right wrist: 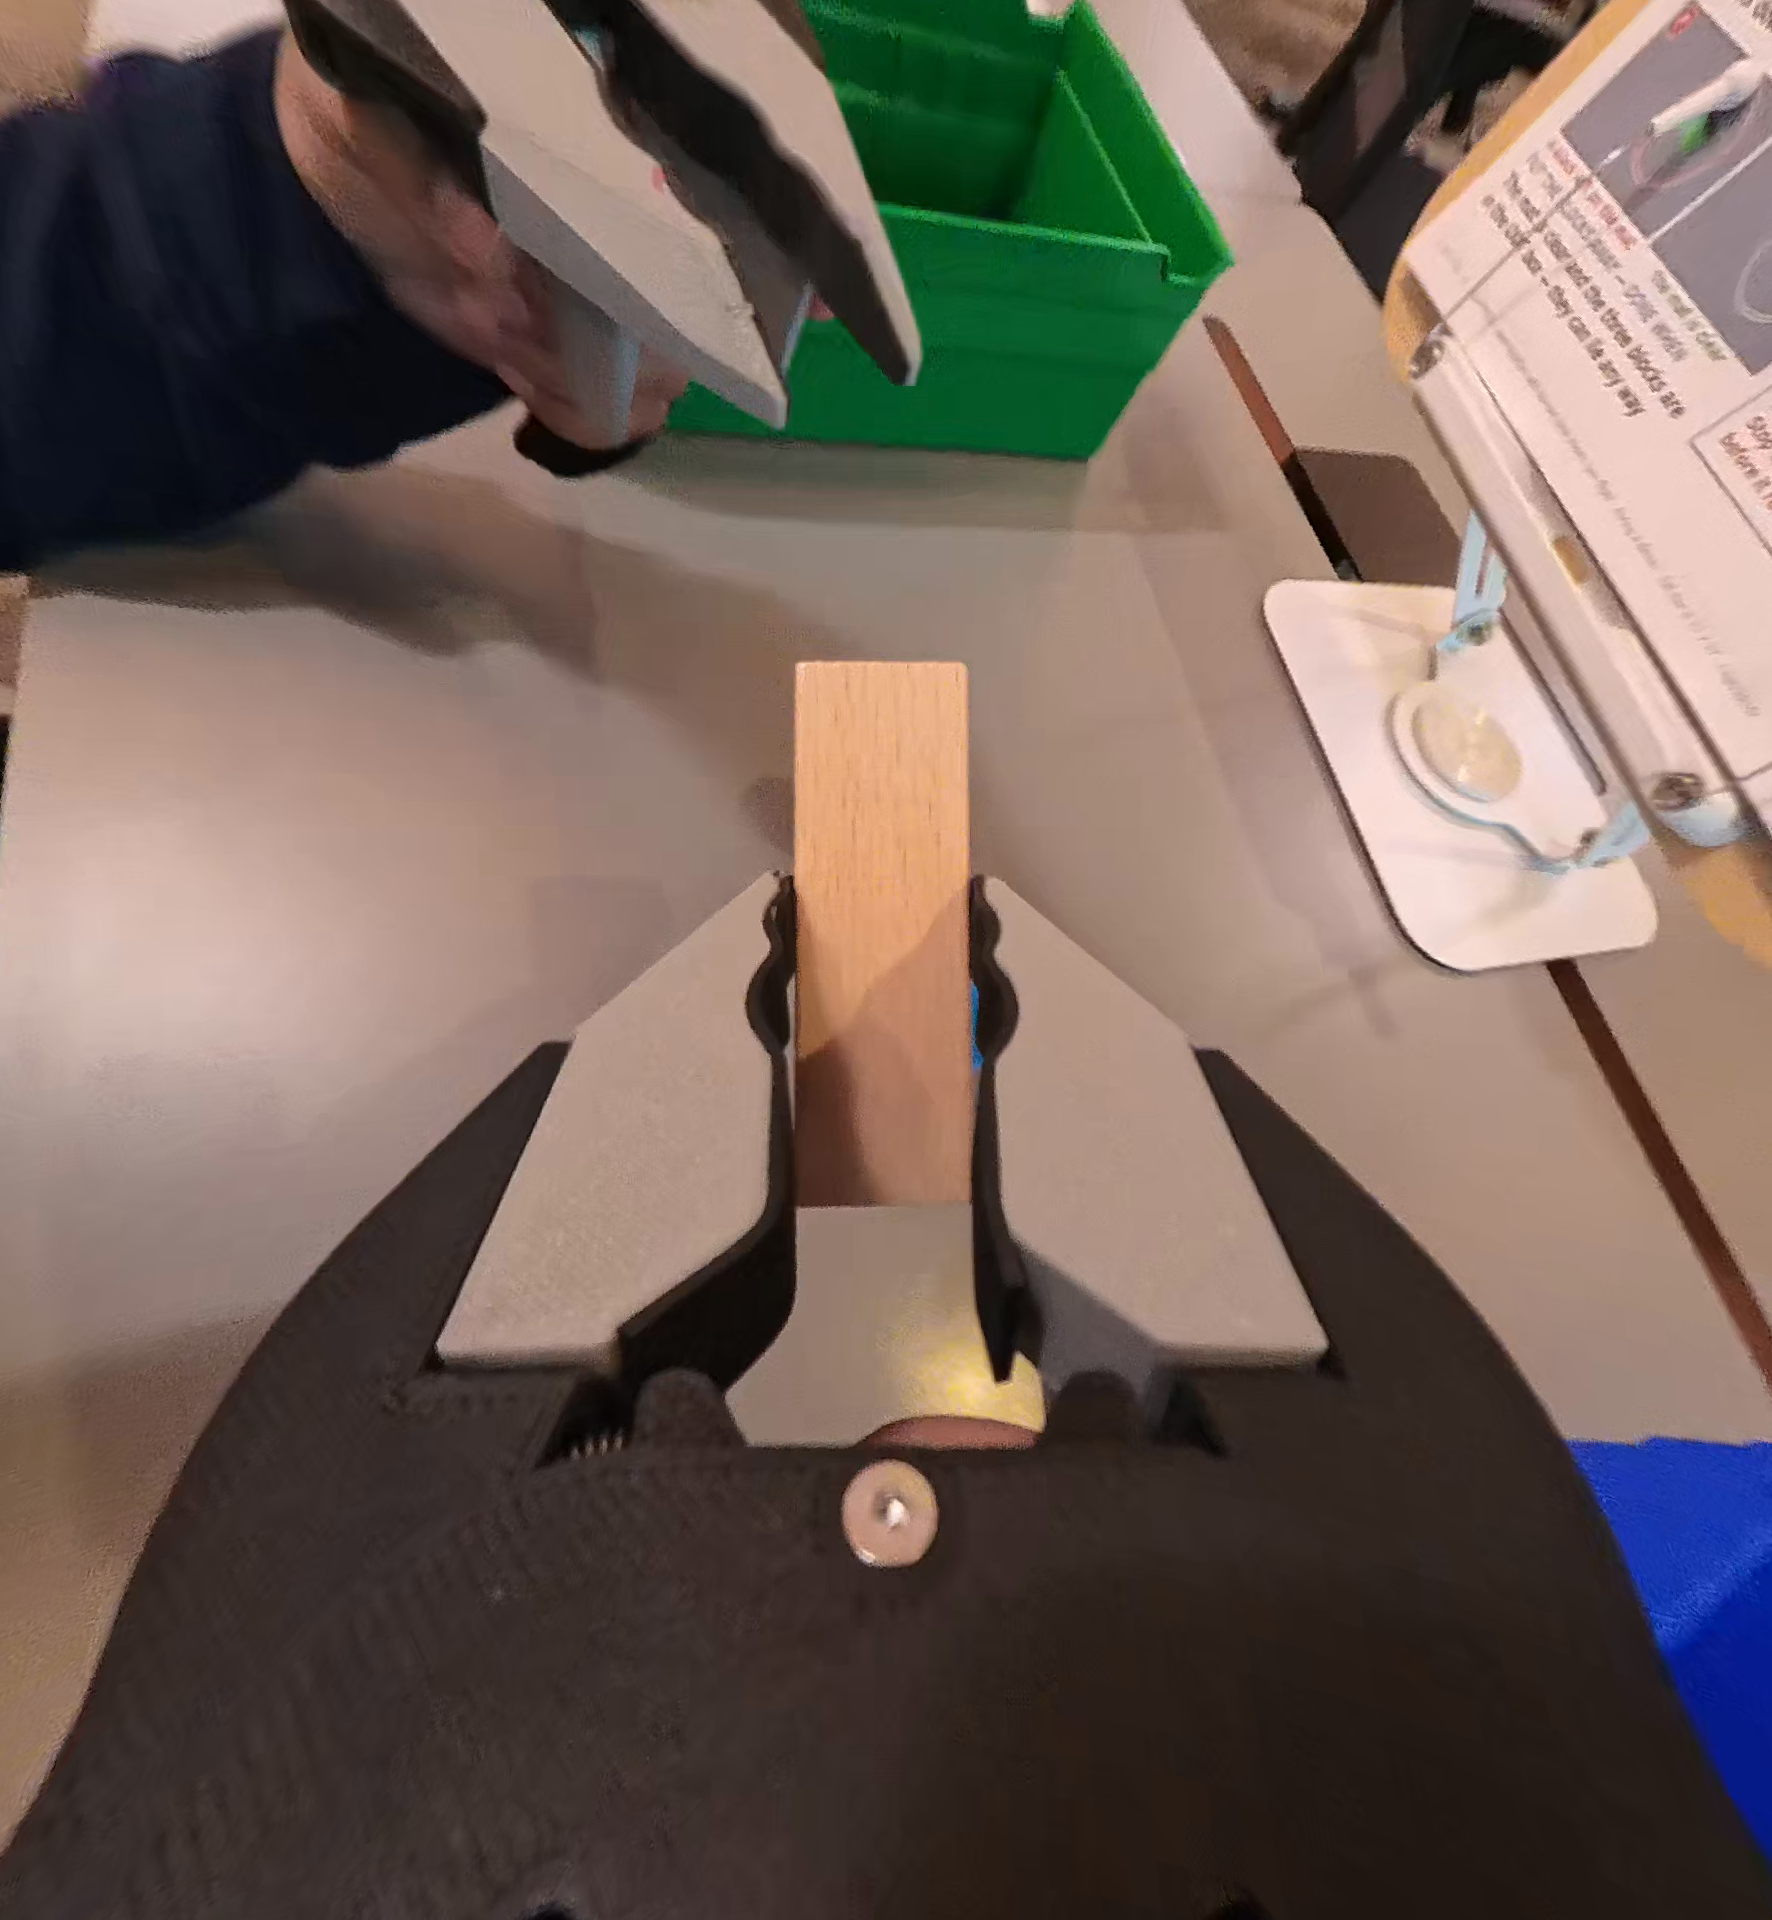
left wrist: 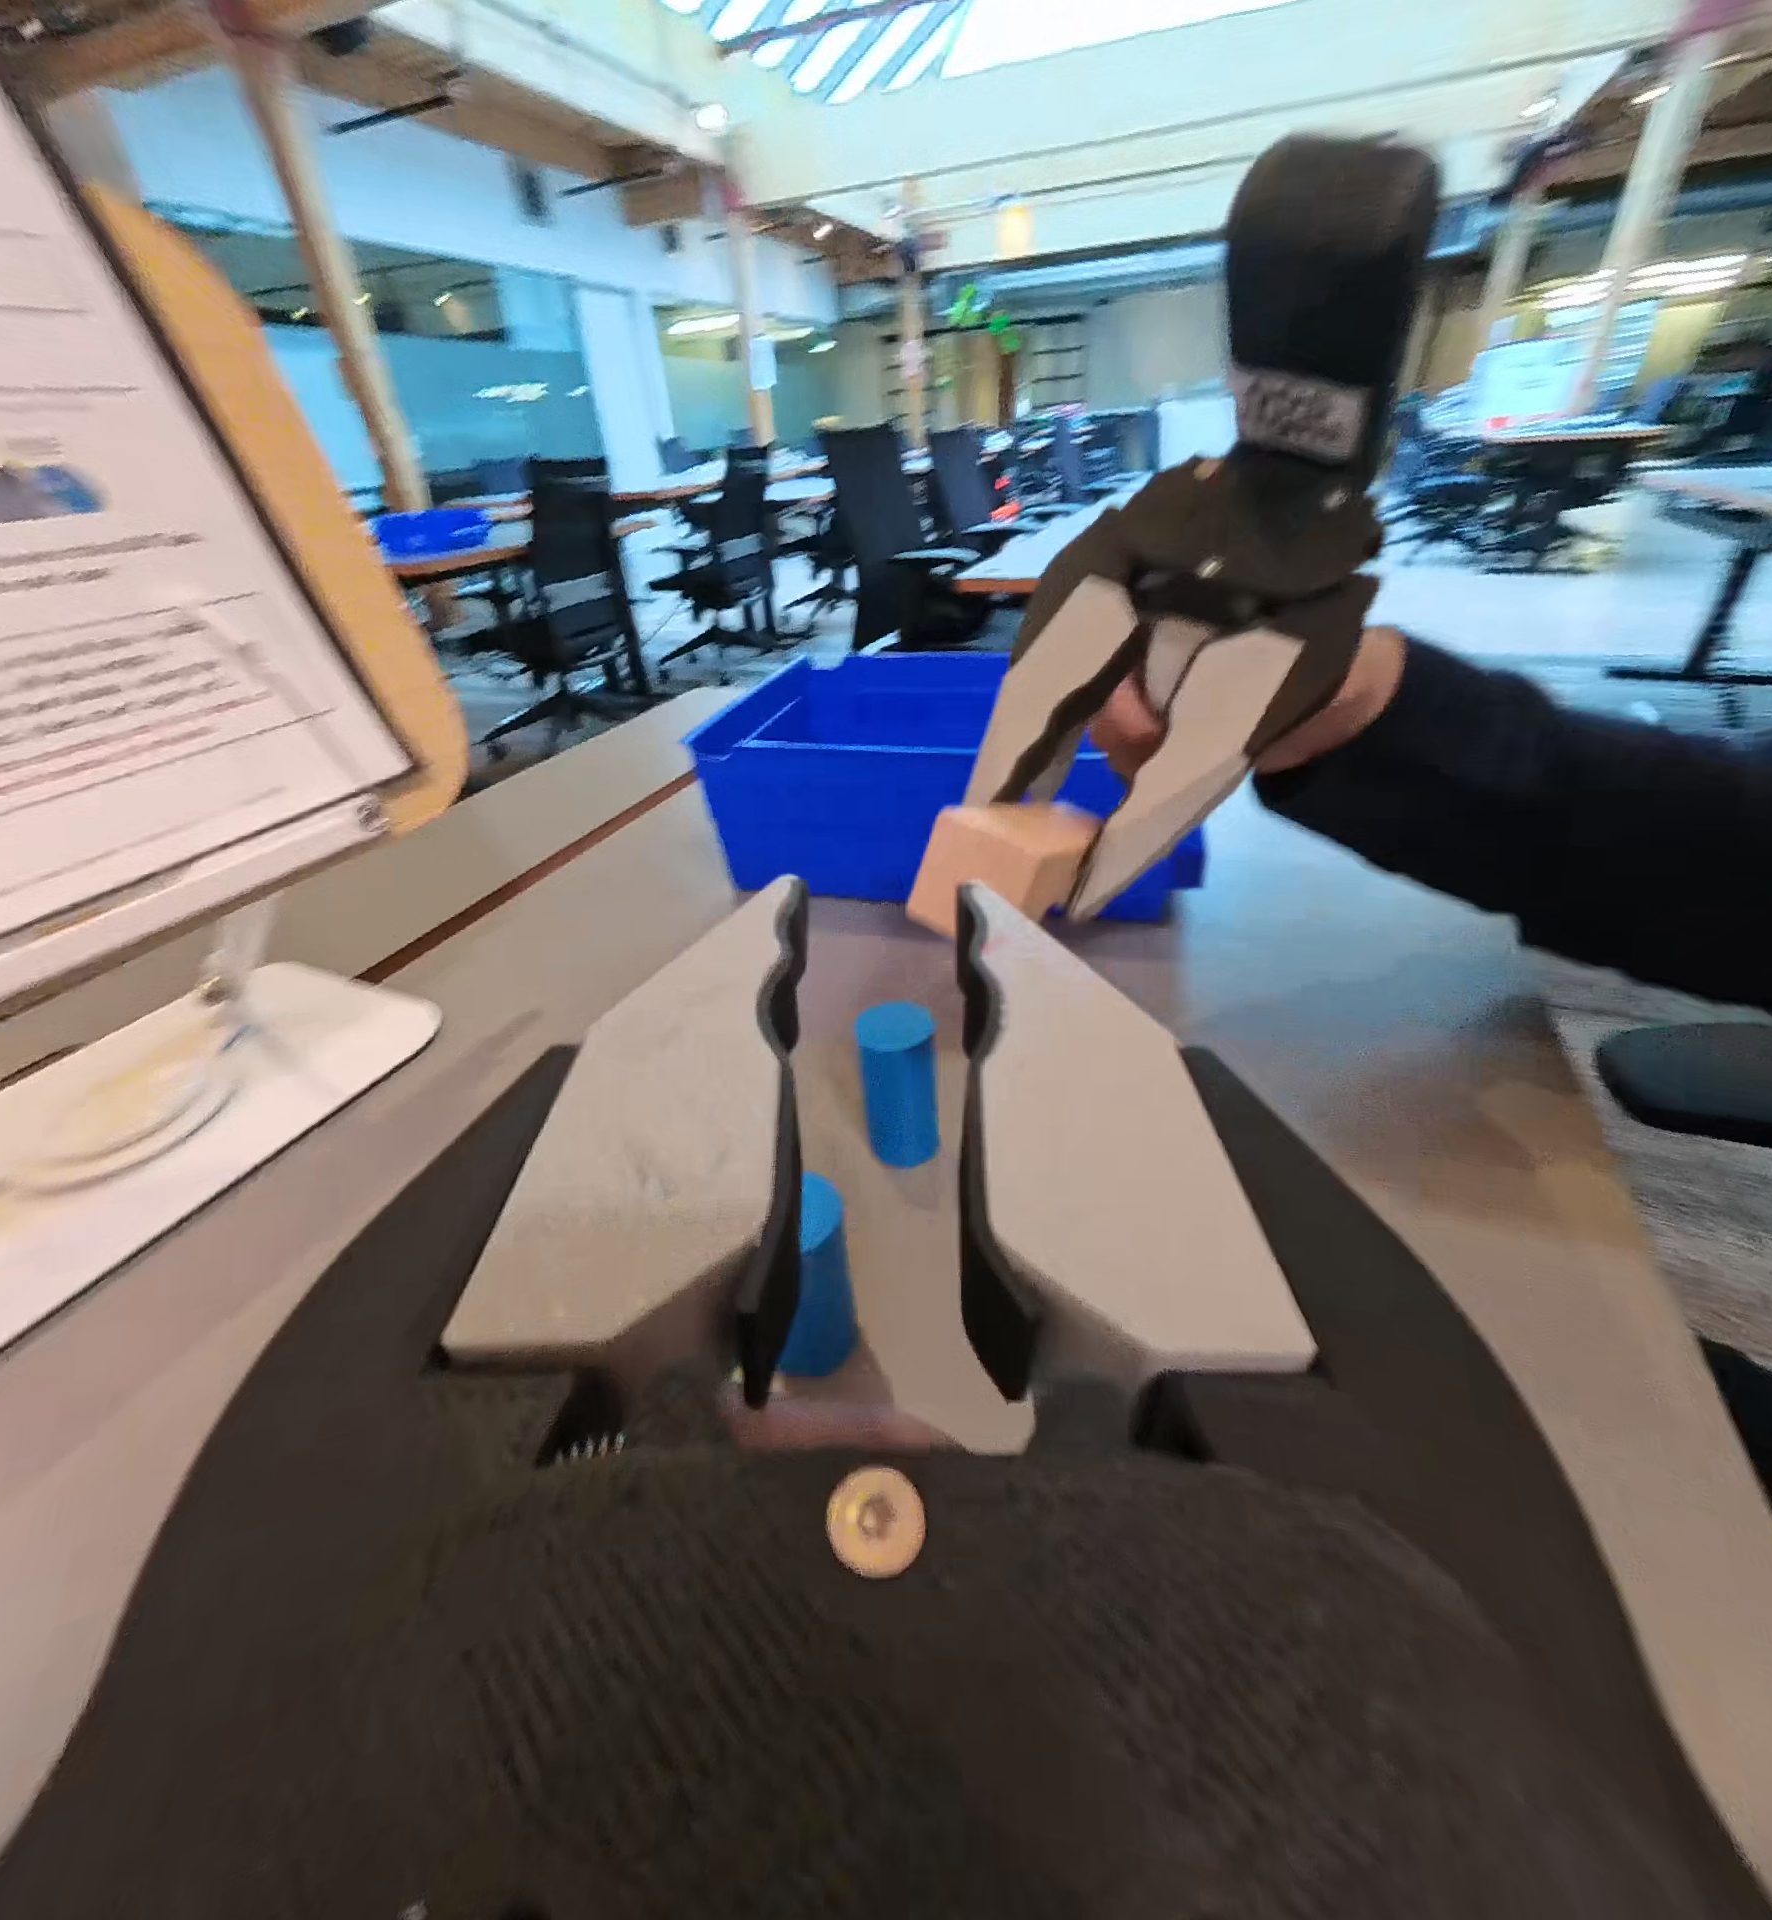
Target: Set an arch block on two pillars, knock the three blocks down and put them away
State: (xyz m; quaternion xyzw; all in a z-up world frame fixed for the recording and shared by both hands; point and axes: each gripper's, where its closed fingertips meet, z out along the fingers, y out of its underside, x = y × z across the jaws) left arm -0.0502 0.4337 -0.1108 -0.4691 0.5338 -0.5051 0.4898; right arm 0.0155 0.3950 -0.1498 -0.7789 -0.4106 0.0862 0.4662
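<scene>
My right gripper (right wrist: 880, 883) clamps plain wooden arch block (right wrist: 880, 831), raised above grey table (right wrist: 342, 831). My left gripper (left wrist: 880, 914) empty, jaws apart, above two blue pillars (left wrist: 897, 1086) standing upright, near each other. Blue bin (left wrist: 830, 800) behind; green bin (right wrist: 1017, 312) opposite.

Your left gripper (left wrist: 877, 935) hangs above the grey table (left wrist: 1277, 1039), jaws parted with nothing between them. Through the gap: two blue pillars, both upright, the far pillar (left wrist: 897, 1086) and the near pillar (left wrist: 817, 1288) at 7 o'clock from it, partly behind your left finger, apart from each other. At 1 o'clock your right gripper (left wrist: 1053, 857) points down, clamped on the wooden arch block (left wrist: 996, 857), in front of the blue bin (left wrist: 840, 790). At 10 o'clock, a paper sheet on a stand (left wrist: 82, 520), its white base (left wrist: 238, 1091) on the table. Dark sleeve (left wrist: 1588, 810) enters at 3 o'clock.
</scene>
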